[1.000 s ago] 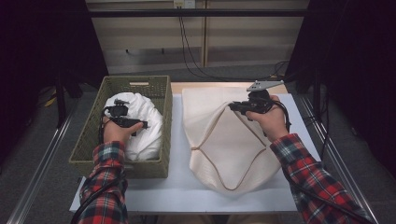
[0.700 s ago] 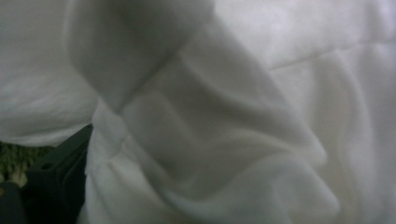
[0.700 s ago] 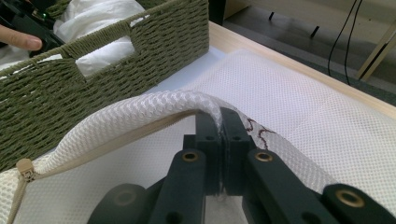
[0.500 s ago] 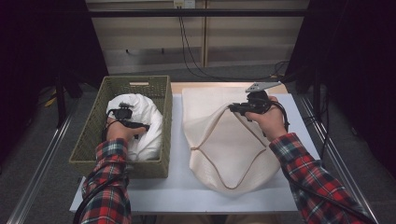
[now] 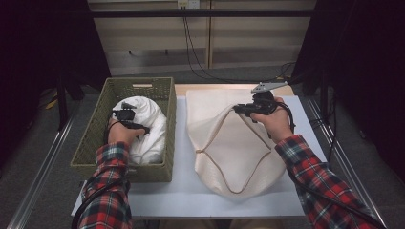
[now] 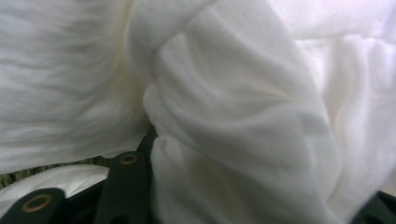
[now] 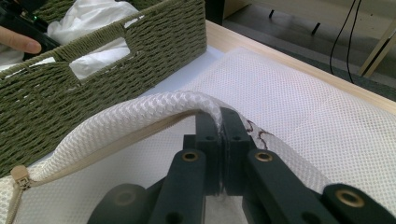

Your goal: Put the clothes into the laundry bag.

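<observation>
While your right gripper [image 5: 239, 109] pinches the mesh bag's [image 5: 234, 148] rim to hold it open, your left gripper [image 5: 125, 116] has just been closing on the white garment [image 5: 145, 125] (folds between its jaws) in the basket [image 5: 95, 138].

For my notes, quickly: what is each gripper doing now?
Left gripper: has just been closing on the white cloth in the basket.
Right gripper: closed, holding the mesh bag's rim.

Person's forearms wore red, white and dark plaid sleeves [image 5: 111, 191]. Each hand bore a black two-jaw gripper: left gripper [image 5: 125, 116], right gripper [image 5: 250, 108] (grey three-cornered plate on top), brass-ringed screw holes, black trailing cables.
</observation>
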`<state>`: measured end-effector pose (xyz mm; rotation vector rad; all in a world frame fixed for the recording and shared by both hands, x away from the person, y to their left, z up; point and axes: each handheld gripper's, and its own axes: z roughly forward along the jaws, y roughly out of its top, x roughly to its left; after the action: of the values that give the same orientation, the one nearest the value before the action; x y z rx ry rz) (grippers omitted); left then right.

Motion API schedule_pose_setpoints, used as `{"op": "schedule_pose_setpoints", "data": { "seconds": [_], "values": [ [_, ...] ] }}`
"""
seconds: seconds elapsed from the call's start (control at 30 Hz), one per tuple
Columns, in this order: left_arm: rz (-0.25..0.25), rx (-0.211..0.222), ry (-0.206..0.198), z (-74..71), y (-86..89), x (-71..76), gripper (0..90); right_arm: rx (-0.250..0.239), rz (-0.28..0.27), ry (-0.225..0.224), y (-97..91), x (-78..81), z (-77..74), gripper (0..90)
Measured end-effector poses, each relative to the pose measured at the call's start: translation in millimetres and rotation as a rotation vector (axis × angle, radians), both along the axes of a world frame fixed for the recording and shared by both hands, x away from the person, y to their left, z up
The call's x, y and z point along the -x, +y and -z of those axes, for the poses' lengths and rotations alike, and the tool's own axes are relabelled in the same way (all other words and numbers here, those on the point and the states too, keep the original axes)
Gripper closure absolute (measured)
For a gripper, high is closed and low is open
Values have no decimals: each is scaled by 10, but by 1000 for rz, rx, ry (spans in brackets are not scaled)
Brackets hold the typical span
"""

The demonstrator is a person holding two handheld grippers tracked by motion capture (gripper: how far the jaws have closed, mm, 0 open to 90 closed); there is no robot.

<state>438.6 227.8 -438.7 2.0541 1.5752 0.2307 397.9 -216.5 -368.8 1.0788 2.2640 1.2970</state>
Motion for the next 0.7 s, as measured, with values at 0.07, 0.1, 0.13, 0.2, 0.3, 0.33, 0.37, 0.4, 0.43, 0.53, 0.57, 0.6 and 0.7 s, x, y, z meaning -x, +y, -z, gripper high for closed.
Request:
{"op": "schedule_pose_setpoints", "data": {
  "seconds": [0.07,0.1,0.13,0.2,0.3,0.33,0.37,0.4,0.43,0.53,0.57,0.6,0.7],
  "values": [
    [8,-1,-18,-41,-3,0,539,3,5,-7,-16,-18,-33,886],
    [24,8,-22,-91,2,1,539,5,4,-4,-25,-20,-44,886],
    [24,8,-22,-91,2,1,540,5,4,-4,-25,-20,-44,886],
    [34,19,-36,-148,27,-3,541,12,2,-8,-33,-29,-61,887],
    [45,29,-90,-311,62,-1,544,-2,20,-12,-63,-51,-71,887],
    [55,31,-98,-359,76,-2,545,-7,23,-10,-68,-55,-68,887],
    [55,31,-98,-359,76,-2,545,-7,23,-10,-68,-55,-68,887],
    [55,30,-109,-409,81,1,545,-8,41,-6,-77,-57,-63,887],
    [60,30,-116,-462,79,3,545,-8,41,-6,-77,-57,-63,887],
    [69,38,-143,-617,116,8,545,-17,47,-9,-79,-66,-64,889],
    [63,48,-153,-666,127,9,545,-16,47,-6,-83,-69,-71,889],
    [72,51,-156,-725,153,10,545,-18,58,-15,-90,-79,-88,889],
    [80,75,-188,-948,199,31,545,-24,72,-19,-101,-87,-121,889]
  ]
}}
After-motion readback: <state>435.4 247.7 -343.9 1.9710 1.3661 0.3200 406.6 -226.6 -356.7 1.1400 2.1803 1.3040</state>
